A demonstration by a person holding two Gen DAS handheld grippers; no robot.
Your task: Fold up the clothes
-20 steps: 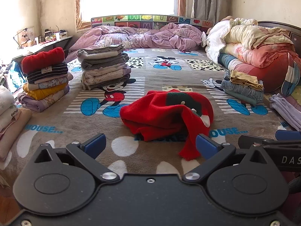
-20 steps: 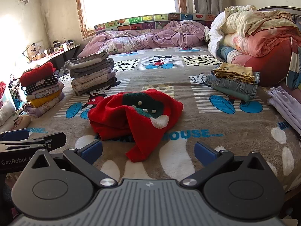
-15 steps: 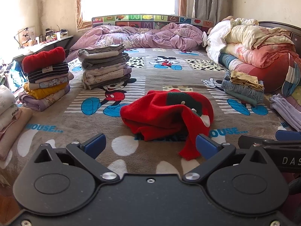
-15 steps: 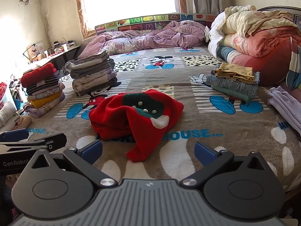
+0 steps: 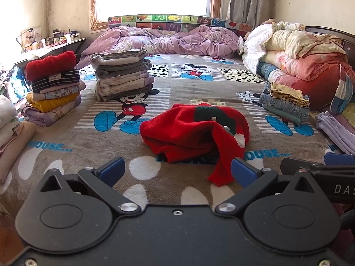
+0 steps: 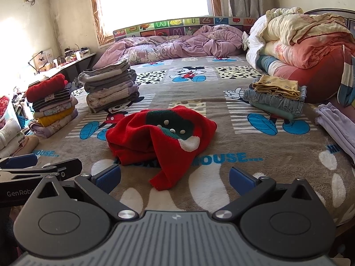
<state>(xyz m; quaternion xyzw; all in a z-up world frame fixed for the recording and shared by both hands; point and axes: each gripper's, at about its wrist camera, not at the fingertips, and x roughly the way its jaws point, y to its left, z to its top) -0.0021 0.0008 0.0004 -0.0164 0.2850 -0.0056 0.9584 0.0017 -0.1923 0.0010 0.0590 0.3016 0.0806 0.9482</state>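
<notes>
A red sweater (image 5: 190, 133) with a dark green patch and white dots lies crumpled on the Mickey Mouse blanket (image 5: 88, 139), one sleeve trailing toward me. It also shows in the right wrist view (image 6: 159, 137). My left gripper (image 5: 177, 170) is open and empty, held just short of the sleeve end. My right gripper (image 6: 175, 178) is open and empty, also just short of the sleeve. Each gripper shows at the edge of the other's view.
Folded stacks stand at the left (image 5: 53, 88) and behind (image 5: 122, 77). Jeans with a yellow garment (image 5: 286, 102) and lilac trousers (image 5: 337, 130) lie at the right. Rolled quilts (image 5: 299, 55) and a purple duvet (image 5: 166, 42) fill the back.
Both grippers have drifted very slightly; the sweater and the stacks have not moved. Both stay open.
</notes>
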